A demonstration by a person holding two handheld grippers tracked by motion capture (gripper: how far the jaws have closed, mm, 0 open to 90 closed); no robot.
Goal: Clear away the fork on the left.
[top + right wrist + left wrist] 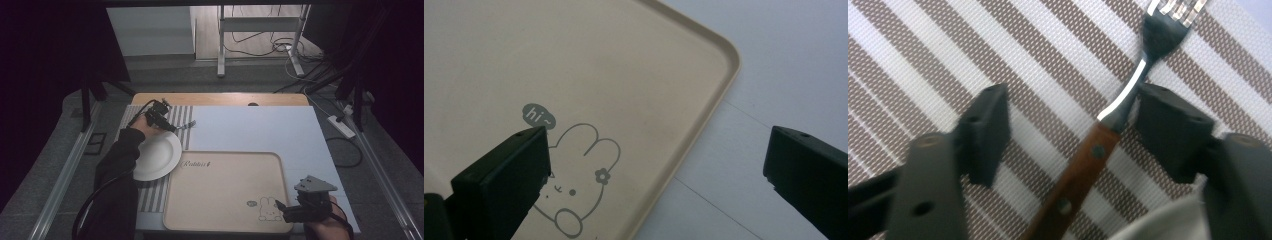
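L gripper (1073,120), jaws wide & straddling the fork (1108,125) neck on the striped mat (908,60) just beyond the plate (157,155), looks set to pinch it, while R gripper (656,165) idles open, empty, over tray (704,120) corner.
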